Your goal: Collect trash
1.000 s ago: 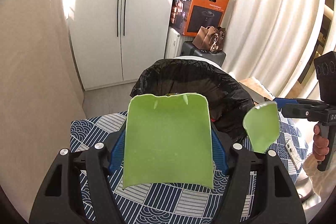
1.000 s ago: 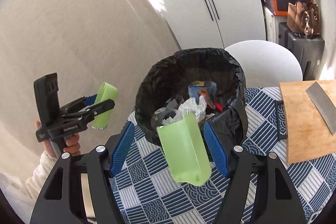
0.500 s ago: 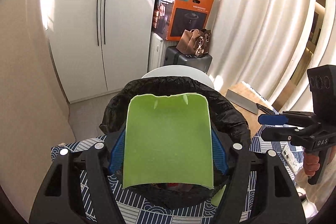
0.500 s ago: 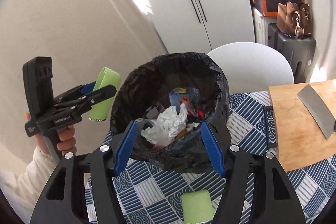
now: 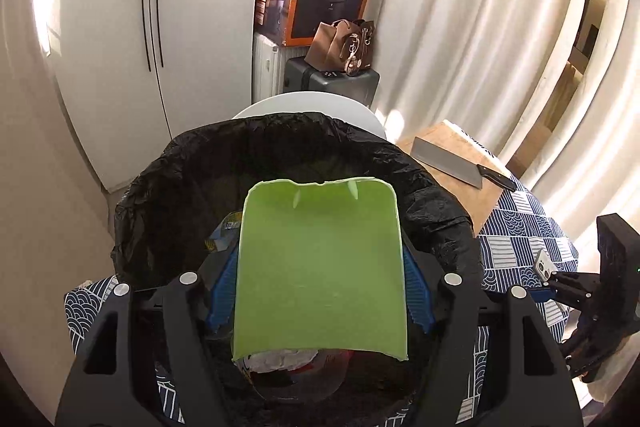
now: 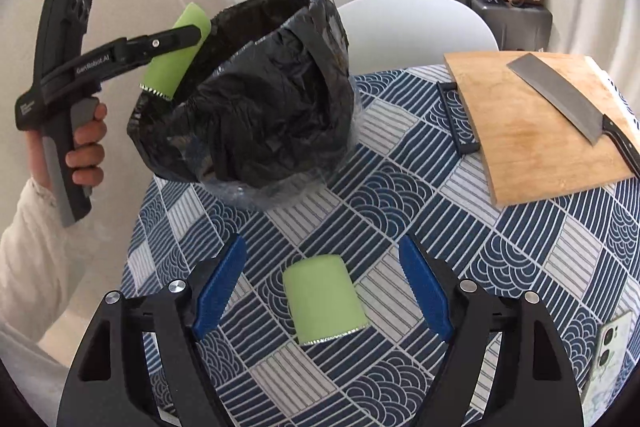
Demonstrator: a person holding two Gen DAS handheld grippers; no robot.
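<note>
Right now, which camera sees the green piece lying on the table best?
The right wrist view: the fallen green piece lies in full sight on the tablecloth, between the right claw's opening jaws, untouched. The left wrist view doesn't show it, only the other green piece in the left claw.

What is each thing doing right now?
left claw: shut on a green piece, over the trash bin.
right claw: opening, nothing gripped.
second green piece: lying on the tablecloth.
trash bin: open, trash inside.
cleaver: flat on the cutting board.
</note>
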